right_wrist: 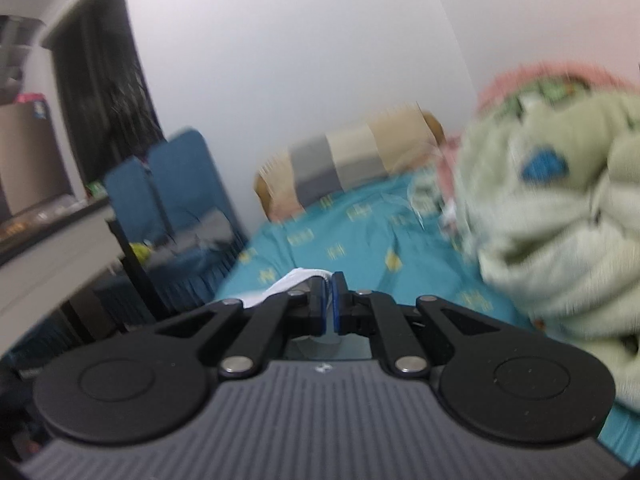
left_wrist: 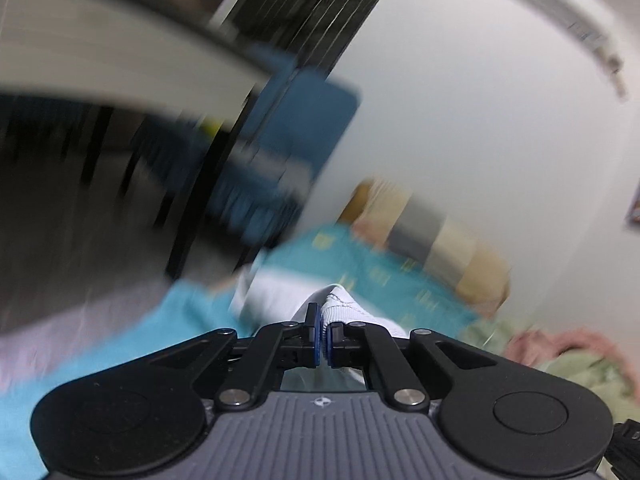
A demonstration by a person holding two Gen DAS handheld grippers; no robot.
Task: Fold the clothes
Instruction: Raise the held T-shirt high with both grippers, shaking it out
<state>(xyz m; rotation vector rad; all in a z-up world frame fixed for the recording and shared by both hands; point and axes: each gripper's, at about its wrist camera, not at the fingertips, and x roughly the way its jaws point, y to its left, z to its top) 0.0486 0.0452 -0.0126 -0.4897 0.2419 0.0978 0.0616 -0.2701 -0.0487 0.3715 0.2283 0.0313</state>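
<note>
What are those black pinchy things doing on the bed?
Someone is folding clothes with two hand-held tongs. The left tongs are shut on a white garment, and the right tongs pinch white cloth too, probably the same piece. It is held just above the teal bedsheet. A pale green blanket is heaped on the right, with a patchwork pillow by the wall. The pictures are blurry, so things seem to be moving.

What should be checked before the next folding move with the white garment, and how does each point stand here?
1. Left gripper shut on white garment: ok.
2. Right gripper shut on the same white cloth: ok.
3. Garment hanging flat between the grippers: cannot tell, mostly hidden.
4. Teal bedsheet ahead bare for laying down: ok.
5. Green blanket apart from the right gripper: ok, though close.
6. Sharp view: not ok, both blurred.
</note>
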